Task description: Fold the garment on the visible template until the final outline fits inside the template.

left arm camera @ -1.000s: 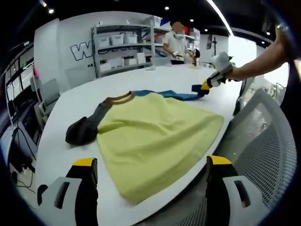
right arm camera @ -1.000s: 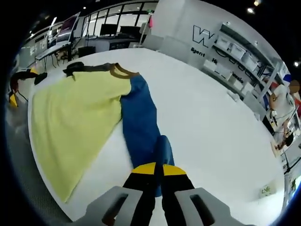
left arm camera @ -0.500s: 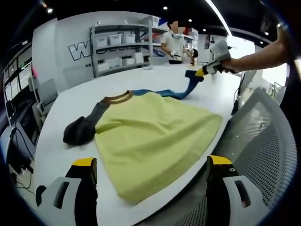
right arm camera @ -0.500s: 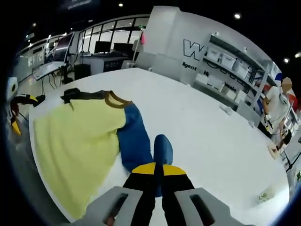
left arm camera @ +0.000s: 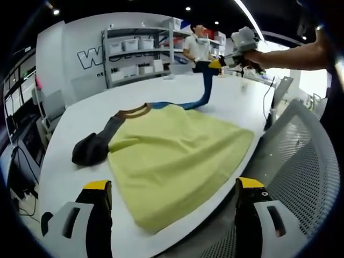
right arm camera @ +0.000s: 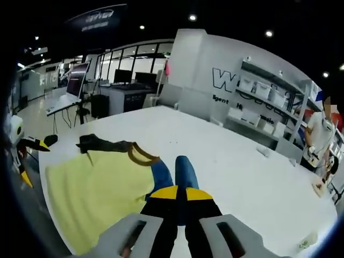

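Lifting blue sleeve (left arm camera: 206,86), right gripper (right arm camera: 177,193) raised

The table (left arm camera: 161,91) lies bare and open beyond the garment (left arm camera: 177,156), from its collar to the far edge, so a gripper can pass freely there. A mesh chair (left arm camera: 301,161) stands close against the near table edge on the right. Shelving (left arm camera: 140,54) and a person (left arm camera: 199,48) stand past the far side.
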Demonstrator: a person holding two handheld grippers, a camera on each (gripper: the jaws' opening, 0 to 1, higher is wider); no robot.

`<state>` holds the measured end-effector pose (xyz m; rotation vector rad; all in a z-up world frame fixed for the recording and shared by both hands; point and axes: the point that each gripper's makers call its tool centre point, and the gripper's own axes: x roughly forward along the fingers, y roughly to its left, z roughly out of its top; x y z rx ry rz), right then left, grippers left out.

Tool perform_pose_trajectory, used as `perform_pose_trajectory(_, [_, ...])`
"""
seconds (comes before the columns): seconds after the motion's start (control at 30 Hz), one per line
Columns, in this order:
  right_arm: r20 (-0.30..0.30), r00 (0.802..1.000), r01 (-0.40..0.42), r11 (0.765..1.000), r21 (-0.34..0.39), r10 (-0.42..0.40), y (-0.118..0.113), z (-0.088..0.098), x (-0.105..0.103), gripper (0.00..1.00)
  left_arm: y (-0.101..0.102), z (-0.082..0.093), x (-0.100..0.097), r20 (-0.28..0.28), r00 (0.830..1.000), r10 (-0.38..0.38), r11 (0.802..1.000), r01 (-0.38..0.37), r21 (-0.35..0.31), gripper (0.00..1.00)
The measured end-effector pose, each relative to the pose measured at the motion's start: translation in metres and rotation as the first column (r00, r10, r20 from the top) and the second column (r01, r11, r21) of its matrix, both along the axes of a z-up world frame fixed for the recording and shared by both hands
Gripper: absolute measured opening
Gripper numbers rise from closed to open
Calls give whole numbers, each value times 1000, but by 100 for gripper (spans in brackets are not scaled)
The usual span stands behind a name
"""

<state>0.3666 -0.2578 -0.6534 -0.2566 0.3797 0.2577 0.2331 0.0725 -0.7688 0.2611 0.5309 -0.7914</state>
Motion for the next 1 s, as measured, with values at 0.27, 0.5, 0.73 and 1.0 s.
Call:
perform_pose_trajectory(0.27, [31,999,-33,998,53,31,30,11,18,0,0,2,1,5,1000,2,1000,-2,-6,96])
perform_pose_trajectory(0.5, [28,997,-74,994,85,71,59,7,28,0,0,2,1,7,1000,1,1000,-1,-12,96])
perform_pose_trajectory(0.73, [12,994,-110,989,102,109,82,-1,35,0,-1,8,3,26,1000,11,999,-10,-45,98])
perform_pose_trajectory(1.0, [18,988,-153,980,130,152,106,4,51,0,-1,12,5,45,999,17,997,-14,-73,98])
